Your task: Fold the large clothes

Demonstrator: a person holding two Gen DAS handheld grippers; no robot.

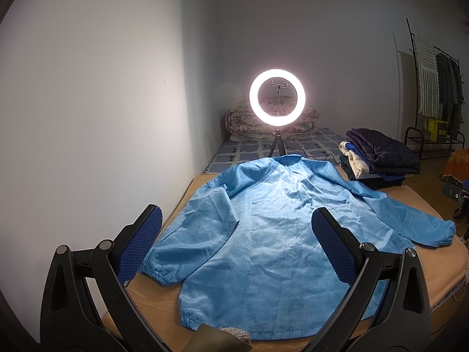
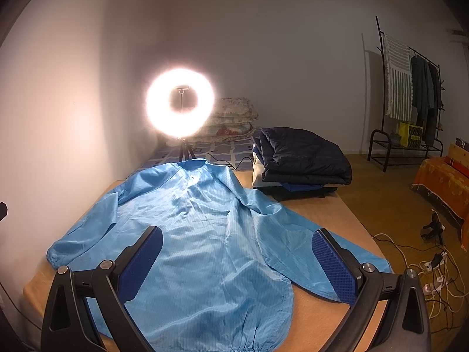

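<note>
A light blue long-sleeved jacket [image 1: 272,234] lies spread flat on the tan bed cover [image 1: 422,205], collar toward the far end and both sleeves out to the sides. My left gripper [image 1: 237,217] hovers open above the jacket's lower left part, near the left cuff [image 1: 155,272]. In the right wrist view the same jacket [image 2: 205,234] fills the middle. My right gripper [image 2: 237,237] is open above the lower right part, with the right sleeve [image 2: 296,234] running under its right finger. Neither gripper holds any cloth.
A lit ring light [image 1: 277,97] on a small tripod stands just beyond the collar. A stack of folded dark clothes [image 2: 299,161] sits at the far right of the bed. Folded quilts [image 1: 240,126] lie by the wall. Cables and a power strip [image 2: 433,275] are on the floor, a clothes rack [image 2: 410,94] behind.
</note>
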